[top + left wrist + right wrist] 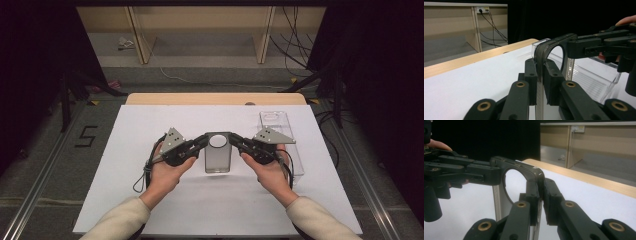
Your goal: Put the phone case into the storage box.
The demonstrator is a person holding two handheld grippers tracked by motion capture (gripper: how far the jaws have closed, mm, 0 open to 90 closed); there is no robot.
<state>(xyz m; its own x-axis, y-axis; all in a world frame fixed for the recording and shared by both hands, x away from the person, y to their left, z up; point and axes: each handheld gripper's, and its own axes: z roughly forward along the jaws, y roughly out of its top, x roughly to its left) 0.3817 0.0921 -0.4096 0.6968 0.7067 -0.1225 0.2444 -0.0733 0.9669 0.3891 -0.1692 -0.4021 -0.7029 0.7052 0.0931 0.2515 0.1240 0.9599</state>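
A person at a white-covered worktop [150,130] holds a smoky translucent case [218,159] between two hand-held grippers, one clamped on each upper corner. The case, a flat rectangular piece with a large round opening [218,141] at its far end, sits near the middle of the worktop with its long axis running away from the person, the round-holed end farthest out. The left gripper [204,139] comes in from the left and the right gripper [233,139] from the right, so the fingers meet the case from opposite sides at the same far end. In the left gripper view the fingers [531,75] are drawn narrow and pinch the case's edge [541,53], with the other gripper [586,46] biting the rim just beyond the hole; the right gripper view shows the mirror of it, fingers [551,195] pressed on the curved corner [535,173]. Both hands sit equally near, neither leading. A clear plastic tray [285,135] lies just to the right of the case, behind the right hand [270,172]; any coming move likely turns on keeping the two grips level across the case's short width, or on swinging it rightward toward that tray.
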